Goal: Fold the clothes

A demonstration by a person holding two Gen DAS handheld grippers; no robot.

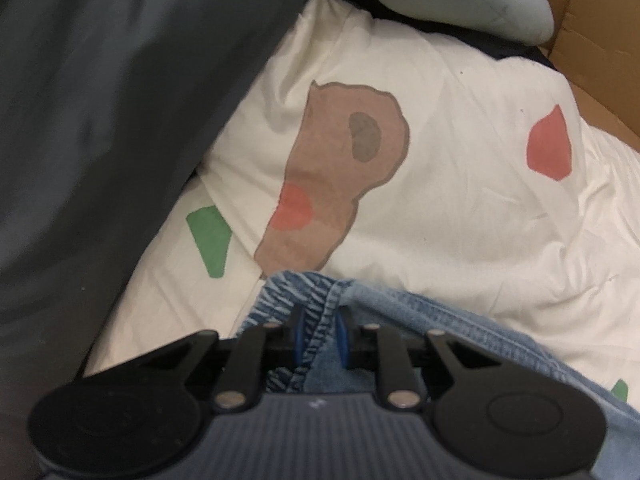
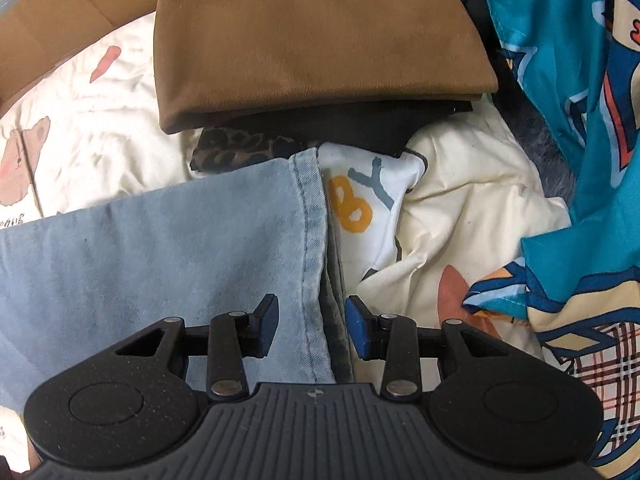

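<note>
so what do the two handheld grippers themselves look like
Both look alike: the left gripper and right gripper have a dark grey ribbed body, black linkage arms with silver rivets, round black discs on each side, and blue pads on black jaws. No cables, hands or sleeves show.

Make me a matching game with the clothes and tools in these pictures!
Things:
1. left tool
2. right tool
3. brown cloth
4. blue cartoon cloth

States:
A. folded, at the top
B. crumpled, at the right edge
C. pinching a jeans seam
D. open over a jeans hem

Pairs: 1-C, 2-D, 3-A, 4-B
</note>
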